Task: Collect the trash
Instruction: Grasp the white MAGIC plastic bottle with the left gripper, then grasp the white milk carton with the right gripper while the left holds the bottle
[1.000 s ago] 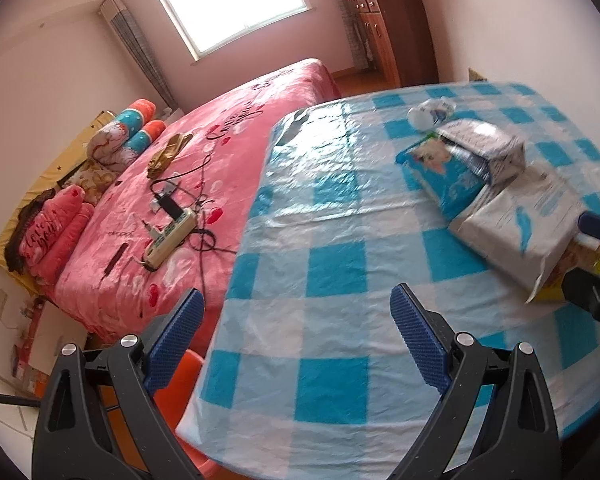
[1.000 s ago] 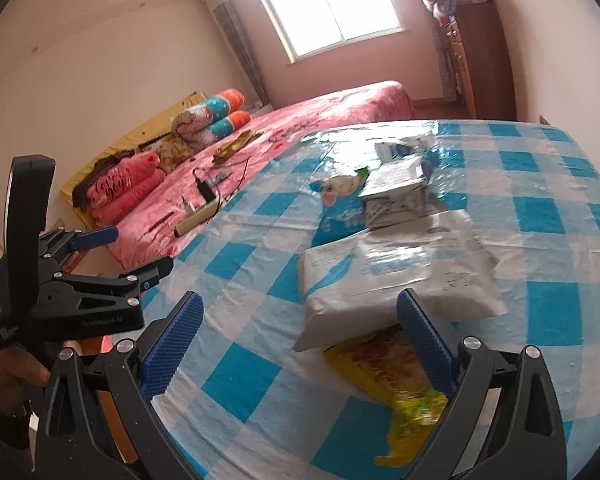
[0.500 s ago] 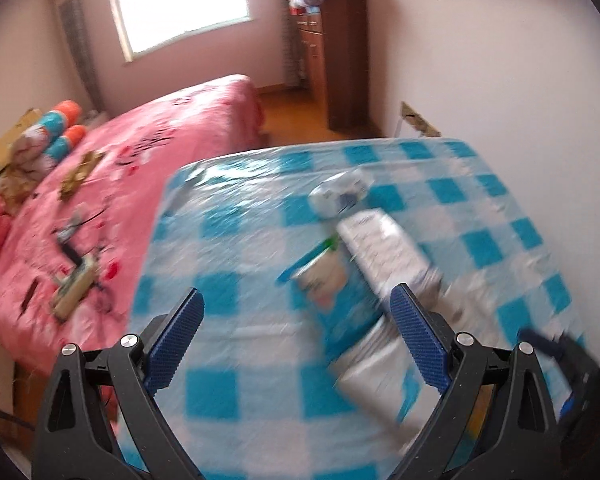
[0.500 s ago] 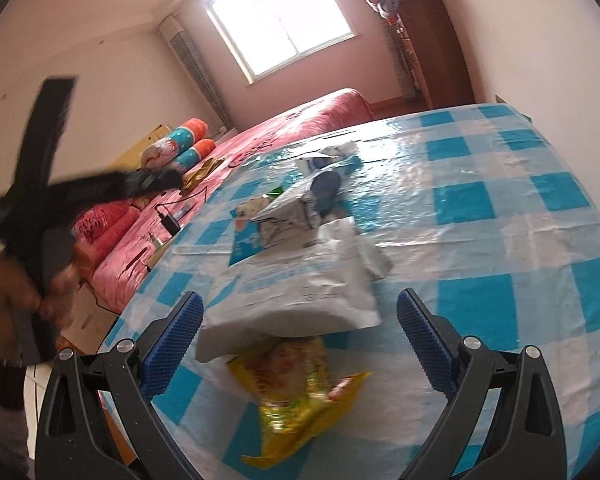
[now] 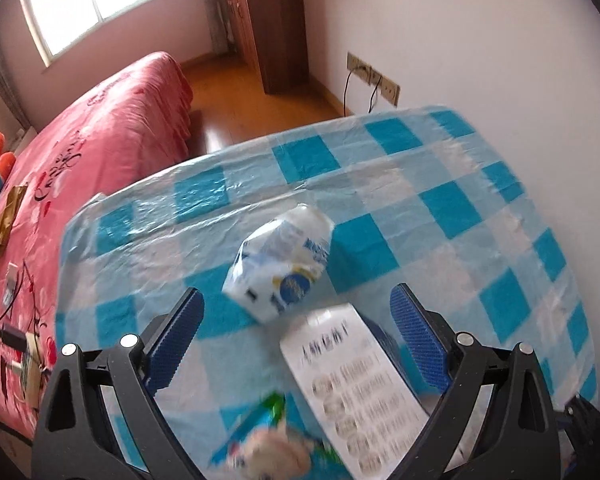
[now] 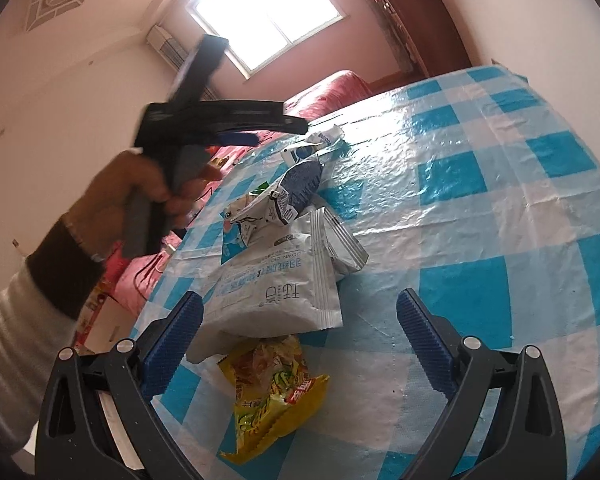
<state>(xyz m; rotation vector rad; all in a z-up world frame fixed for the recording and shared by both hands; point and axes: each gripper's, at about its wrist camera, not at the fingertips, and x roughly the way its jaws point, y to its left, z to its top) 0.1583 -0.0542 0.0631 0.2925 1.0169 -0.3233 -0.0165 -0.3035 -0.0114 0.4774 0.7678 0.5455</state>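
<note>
Trash lies in a heap on a blue-and-white checked table [image 5: 440, 200]. In the left wrist view a crumpled white-and-blue wrapper [image 5: 280, 264] sits just beyond my open left gripper [image 5: 296, 332], with a white printed packet [image 5: 352, 384] between and below the fingers. In the right wrist view my open right gripper [image 6: 296, 336] hovers over a large white bag [image 6: 276, 288] and a yellow snack wrapper [image 6: 272, 392]. Farther back lie a white-and-dark-blue packet [image 6: 284, 196] and the crumpled wrapper [image 6: 312, 144]. The left gripper [image 6: 276, 128], held in a hand [image 6: 140, 196], hangs above the heap.
A bed with a pink cover [image 5: 80, 152] stands left of the table, with a power strip and cables on it. A wooden wardrobe [image 5: 272, 20] is at the back. A wall with a socket strip [image 5: 374, 78] runs along the table's right side.
My left gripper has swung right and forward over the heap, now above the crumpled wrapper. The right gripper has tilted and come closer to the white bag and yellow wrapper. Both stayed open.
</note>
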